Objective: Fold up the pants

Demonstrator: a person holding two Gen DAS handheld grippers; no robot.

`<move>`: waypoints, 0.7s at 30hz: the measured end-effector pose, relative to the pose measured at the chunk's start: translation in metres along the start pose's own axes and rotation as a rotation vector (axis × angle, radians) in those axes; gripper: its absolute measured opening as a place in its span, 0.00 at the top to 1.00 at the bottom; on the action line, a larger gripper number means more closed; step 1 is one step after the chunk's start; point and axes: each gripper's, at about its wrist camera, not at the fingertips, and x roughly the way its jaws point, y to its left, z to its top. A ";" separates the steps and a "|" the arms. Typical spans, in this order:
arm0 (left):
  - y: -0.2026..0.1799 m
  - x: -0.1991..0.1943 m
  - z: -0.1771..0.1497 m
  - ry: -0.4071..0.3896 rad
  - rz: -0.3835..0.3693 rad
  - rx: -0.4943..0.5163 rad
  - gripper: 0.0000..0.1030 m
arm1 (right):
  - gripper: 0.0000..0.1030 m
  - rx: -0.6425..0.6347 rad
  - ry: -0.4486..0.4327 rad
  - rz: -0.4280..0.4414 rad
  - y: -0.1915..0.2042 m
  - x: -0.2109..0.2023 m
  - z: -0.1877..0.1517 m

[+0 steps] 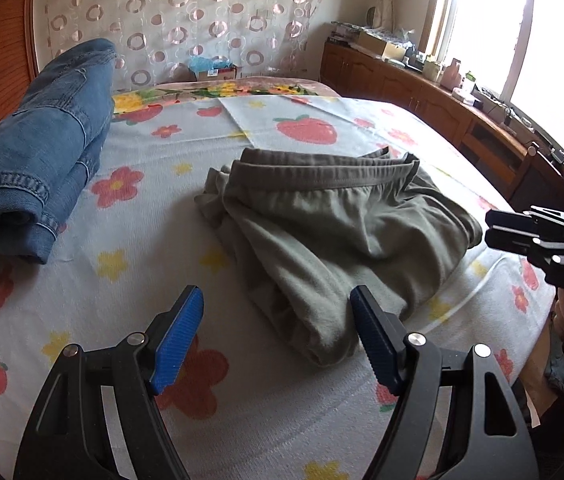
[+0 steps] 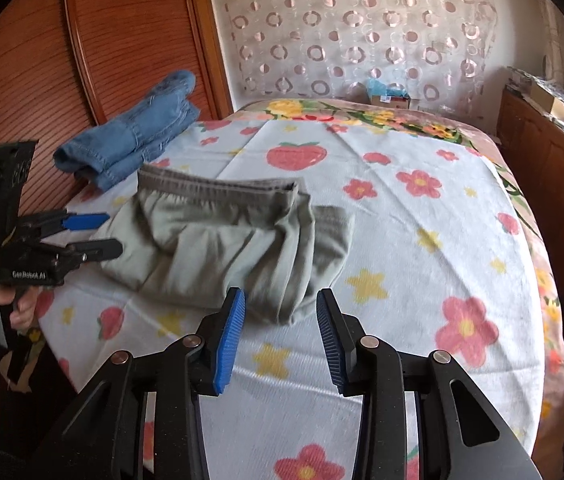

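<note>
Olive-green pants (image 1: 334, 240) folded into a thick bundle near the middle of the bed, lying on a pale sheet (image 1: 242, 420) printed with flowers, stars and strawberries; elastic waistband (image 1: 322, 178) on the far side of the bundle, a rounded fold on the near side. Left gripper (image 1: 276, 340) low over the sheet, blue pads (image 1: 180, 340) spread wide, nothing between them, its right finger just beside the near fold of the pants, touching or not impossible to tell. Right gripper (image 2: 280, 336) likewise parted and holding nothing, hovering over the near corner of the bundle (image 2: 222, 248), slightly blurred there. From the right wrist view, left gripper (image 2: 90, 234) visible at the left edge of the pants, fingers apart, a hand (image 2: 0, 304) wrapped round its handle. From the left wrist view, right gripper (image 1: 494, 228) close to the right edge of the pants, seen side-on. Folded blue jeans (image 1: 30, 160) at the left edge of the bed, well apart from the green pants, beside a wooden panel (image 2: 122, 40). Behind the bed, a curtain (image 1: 182, 20) patterned with circles; along the right wall, a wooden cabinet (image 1: 422, 88) with clutter on top under a bright window (image 1: 522, 32).
</note>
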 end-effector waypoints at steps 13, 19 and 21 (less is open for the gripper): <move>0.002 0.012 -0.002 0.011 0.009 0.010 0.24 | 0.91 -0.025 0.045 0.002 -0.002 0.012 -0.003; 0.003 0.014 -0.001 0.010 0.008 0.015 0.23 | 0.95 -0.012 -0.024 -0.063 -0.012 -0.006 0.002; 0.002 0.014 -0.001 0.010 0.011 0.018 0.23 | 0.95 -0.020 -0.011 -0.071 -0.012 -0.007 0.000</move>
